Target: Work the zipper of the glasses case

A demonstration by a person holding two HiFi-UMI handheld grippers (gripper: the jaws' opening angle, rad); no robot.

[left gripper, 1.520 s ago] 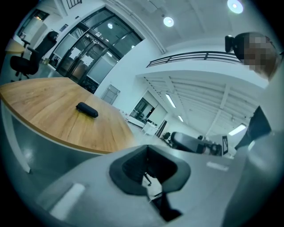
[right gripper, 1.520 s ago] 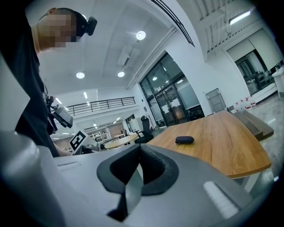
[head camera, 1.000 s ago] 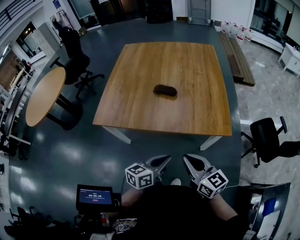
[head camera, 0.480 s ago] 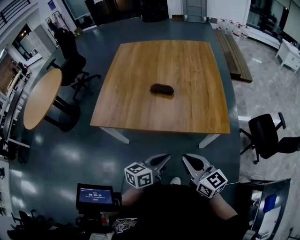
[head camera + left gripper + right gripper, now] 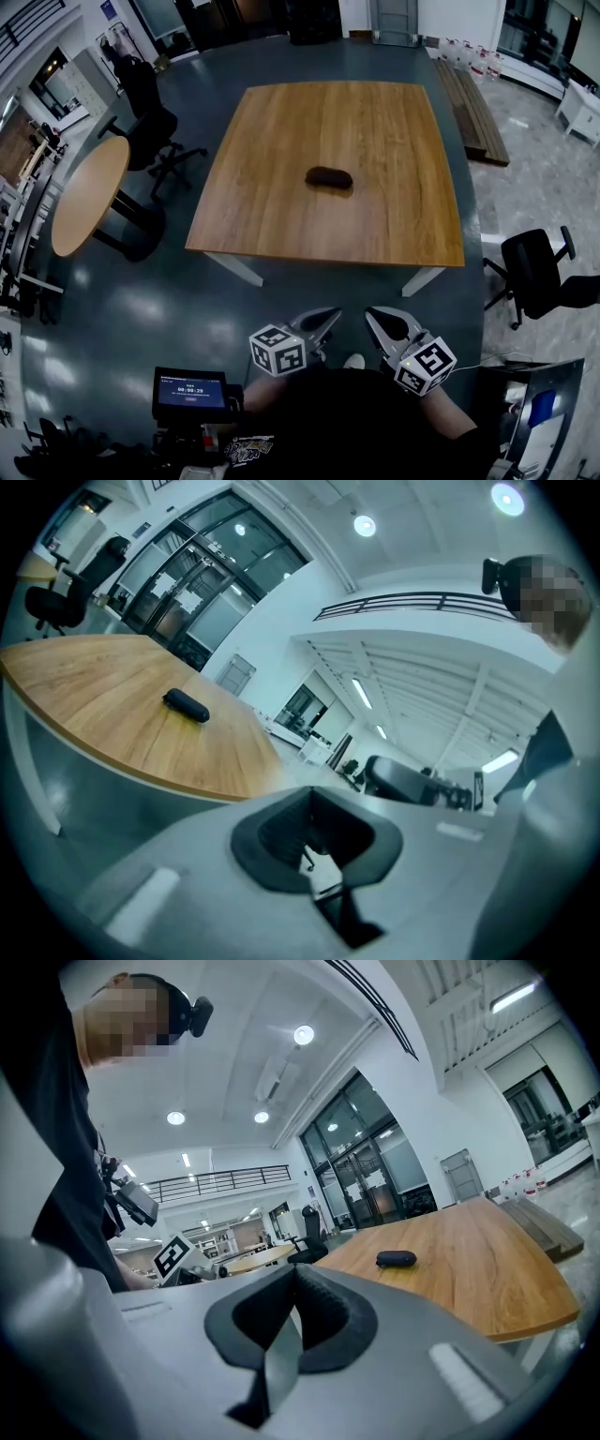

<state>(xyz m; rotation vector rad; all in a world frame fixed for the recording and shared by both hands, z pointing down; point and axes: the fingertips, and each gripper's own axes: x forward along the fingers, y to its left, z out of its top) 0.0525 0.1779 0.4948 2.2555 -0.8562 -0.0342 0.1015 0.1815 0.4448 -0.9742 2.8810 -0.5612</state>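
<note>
Little legible print

Near left, on a small blue screen (image 5: pixel 190 394): white timer digits, seemingly 00:00:29; finer lines too small to read. Black-and-white square markers, no letters, on cubes of left gripper (image 5: pixel 333 317) and right gripper (image 5: pixel 372 316).

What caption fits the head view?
Case lies on the table; left gripper and right gripper shut, short of the table's edge.

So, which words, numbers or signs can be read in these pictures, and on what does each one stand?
Small screen: white digits like a timer, beginning "00:00"; the rest is too small to read.
Marker cubes: only black square patterns, no letters.
Blue wall sign: too small to read.
Glasses case: no print can be seen on it.
</note>
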